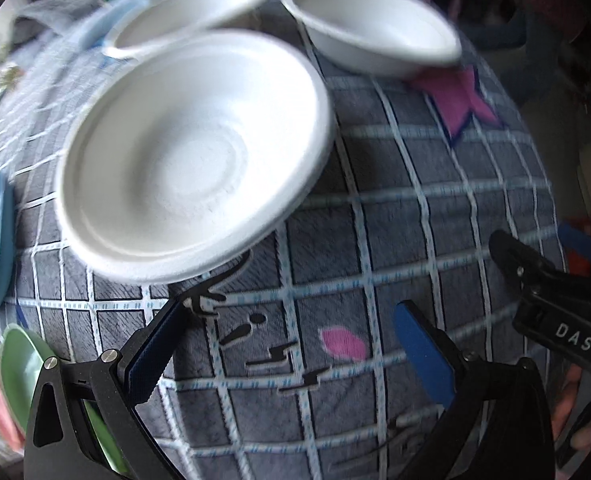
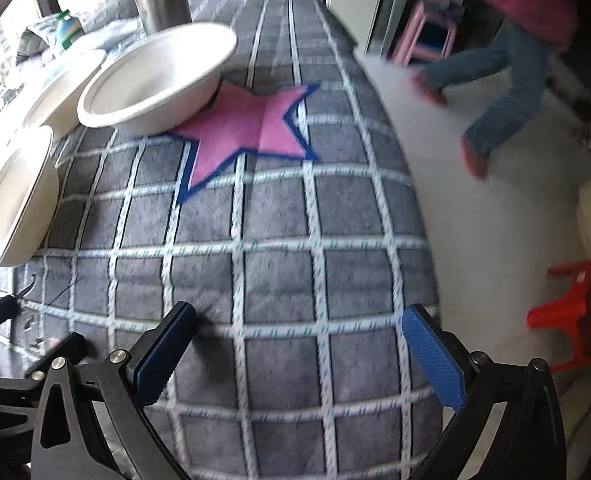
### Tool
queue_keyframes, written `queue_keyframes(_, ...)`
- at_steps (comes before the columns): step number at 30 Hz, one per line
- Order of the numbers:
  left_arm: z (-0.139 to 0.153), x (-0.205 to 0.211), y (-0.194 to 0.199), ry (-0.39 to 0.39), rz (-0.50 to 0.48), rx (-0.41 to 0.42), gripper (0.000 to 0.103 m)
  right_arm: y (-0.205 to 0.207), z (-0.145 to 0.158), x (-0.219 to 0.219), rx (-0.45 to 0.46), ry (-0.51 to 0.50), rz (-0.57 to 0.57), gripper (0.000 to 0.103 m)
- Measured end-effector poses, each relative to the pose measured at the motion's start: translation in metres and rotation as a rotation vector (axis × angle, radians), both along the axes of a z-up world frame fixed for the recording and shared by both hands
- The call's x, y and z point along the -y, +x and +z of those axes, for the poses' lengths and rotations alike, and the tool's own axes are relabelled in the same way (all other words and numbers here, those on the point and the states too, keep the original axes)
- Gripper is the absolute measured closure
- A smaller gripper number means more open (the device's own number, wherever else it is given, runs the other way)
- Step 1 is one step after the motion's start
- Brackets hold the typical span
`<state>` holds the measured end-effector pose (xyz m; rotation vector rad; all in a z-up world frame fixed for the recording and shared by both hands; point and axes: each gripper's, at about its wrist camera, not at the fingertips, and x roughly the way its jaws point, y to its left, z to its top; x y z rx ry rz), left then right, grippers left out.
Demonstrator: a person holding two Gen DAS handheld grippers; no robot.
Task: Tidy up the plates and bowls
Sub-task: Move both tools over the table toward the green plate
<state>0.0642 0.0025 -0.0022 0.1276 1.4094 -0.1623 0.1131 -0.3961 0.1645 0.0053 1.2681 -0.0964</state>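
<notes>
Both grippers, left (image 1: 295,344) and right (image 2: 299,350), are hovering jaws apart and empty over the checked cloth (image 2: 279,280), apparently lining up the nearest white bowl (image 1: 191,156) for stacking.

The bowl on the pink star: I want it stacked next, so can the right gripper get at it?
Probably yes. The right gripper is open, and only bare checked cloth lies between it and the bowl.

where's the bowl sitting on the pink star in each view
Left wrist: the white bowl is at upper right, its near edge over the pink star.
Right wrist: the same bowl is at upper left, overlapping the star's upper-left point.
Shared landmark: the pink star on the grid-pattern cloth.
</notes>
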Motion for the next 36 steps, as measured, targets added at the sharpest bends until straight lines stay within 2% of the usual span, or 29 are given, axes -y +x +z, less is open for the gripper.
queue_keyframes(2,-0.002,0.001,0.006,0.019,-0.050,-0.079,0.000,0.005,0.003,-0.003,-0.051,0.016,0.022,0.000)
queue_keyframes(3,0.001,-0.001,0.005,0.033,-0.065,-0.087,0.000,0.007,0.008,-0.005,-0.056,0.025,0.037,0.000)
queue_keyframes(6,0.022,-0.012,0.000,0.057,-0.060,-0.038,0.000,0.007,0.025,-0.014,-0.047,0.033,0.060,0.000)
queue_keyframes(8,0.036,-0.023,-0.006,0.032,-0.029,-0.034,0.000,0.007,0.034,-0.019,-0.047,0.040,0.068,0.000)
queue_keyframes(10,0.049,-0.034,-0.014,0.017,-0.006,-0.017,0.000,0.006,0.039,-0.022,-0.063,0.036,0.071,0.000)
queue_keyframes(13,0.067,-0.052,-0.030,0.037,0.020,0.012,0.000,0.000,0.040,-0.025,-0.108,0.017,0.080,0.000)
queue_keyframes(18,0.077,-0.075,-0.056,0.011,0.064,0.028,0.000,-0.010,0.041,-0.040,-0.142,0.006,0.119,0.000)
queue_keyframes(22,0.077,-0.090,-0.081,0.005,0.080,-0.017,0.000,-0.016,0.036,-0.073,-0.173,-0.041,0.224,0.000)
queue_keyframes(25,0.080,-0.100,-0.095,0.017,0.102,-0.022,0.000,-0.017,0.034,-0.096,-0.184,-0.034,0.290,0.000)
queue_keyframes(32,0.091,-0.133,-0.109,0.007,0.178,-0.023,0.000,-0.027,0.050,-0.130,-0.152,-0.021,0.372,0.000)
queue_keyframes(36,0.093,-0.148,-0.109,0.003,0.207,-0.032,0.000,-0.022,0.046,-0.138,-0.199,0.006,0.403,0.000)
